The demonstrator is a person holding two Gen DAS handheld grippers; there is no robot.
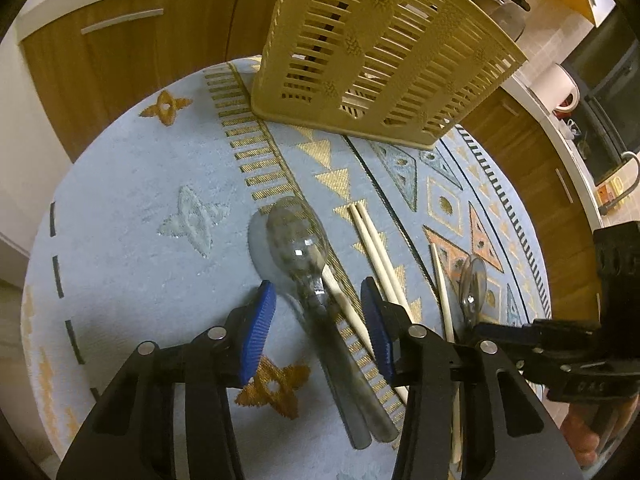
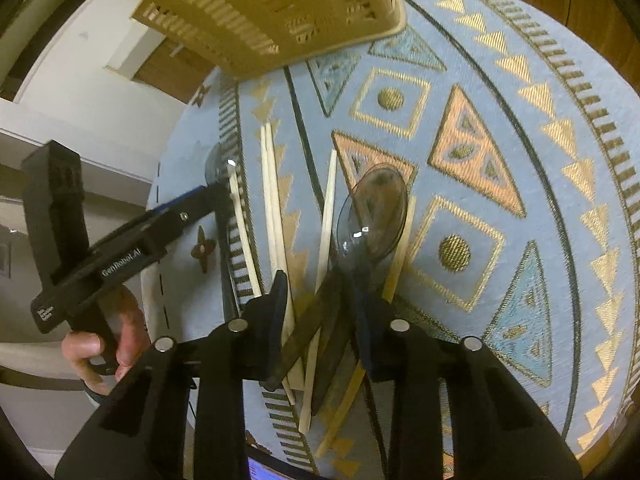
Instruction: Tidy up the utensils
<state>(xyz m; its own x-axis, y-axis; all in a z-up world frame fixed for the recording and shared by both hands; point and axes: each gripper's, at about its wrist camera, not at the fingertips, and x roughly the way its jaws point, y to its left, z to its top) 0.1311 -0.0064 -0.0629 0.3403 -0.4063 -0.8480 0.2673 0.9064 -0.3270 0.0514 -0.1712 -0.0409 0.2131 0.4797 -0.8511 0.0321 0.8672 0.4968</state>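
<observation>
A clear plastic spoon lies on the patterned blue cloth, its handle running back between the open blue pads of my left gripper, which hovers just above it. Pale wooden chopsticks lie beside it. A second clear spoon lies further right, its dark handle between the pads of my right gripper, which is open around it. More chopsticks lie alongside. The tan slotted utensil basket stands at the far side of the table; it also shows in the right wrist view.
The round table's edge curves close on the left. Wooden cabinets stand behind. A counter with a white mug is at the right. The left gripper's body is close on the right gripper's left.
</observation>
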